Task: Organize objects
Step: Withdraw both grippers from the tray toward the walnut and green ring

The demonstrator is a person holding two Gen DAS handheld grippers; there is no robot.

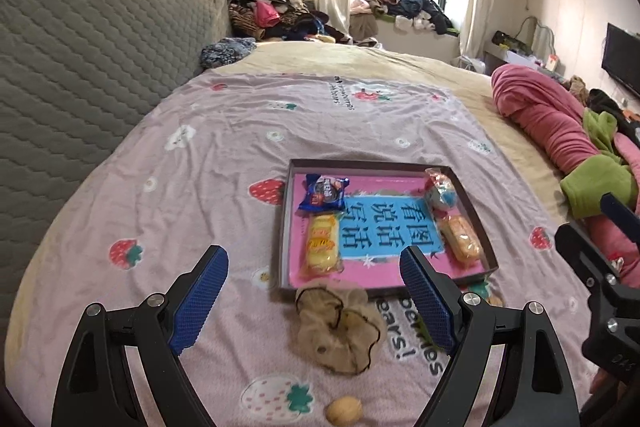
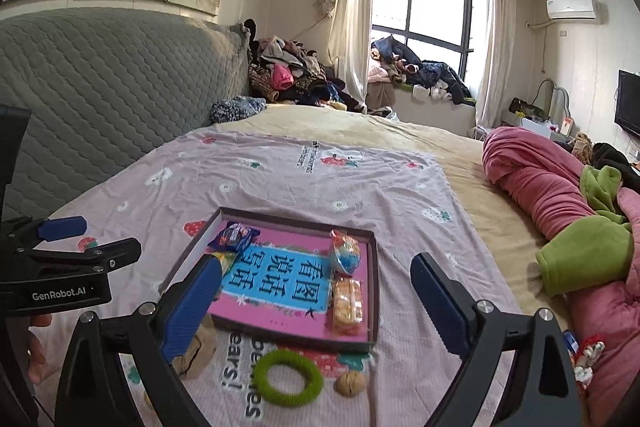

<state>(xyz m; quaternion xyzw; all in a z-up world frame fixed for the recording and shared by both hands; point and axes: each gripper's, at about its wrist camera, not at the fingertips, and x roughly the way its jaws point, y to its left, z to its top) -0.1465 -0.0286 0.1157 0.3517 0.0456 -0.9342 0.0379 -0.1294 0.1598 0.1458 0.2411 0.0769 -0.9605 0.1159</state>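
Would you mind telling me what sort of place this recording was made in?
Most likely a lived-in home bedroom: the work happens on a bed with a quilted grey headboard, clothes are piled by a curtained window, and a TV hangs on the wall.

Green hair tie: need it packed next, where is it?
Right wrist view, low centre: the green hair tie lies on the bedsheet before the tray, walnut at its right.

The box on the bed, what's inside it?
Inside the box lies a pink and blue book. On the book sit four snacks: a blue cookie packet, a round candy bag, an orange cake pack and a yellow cake pack. Whatever lies under the book is covered.
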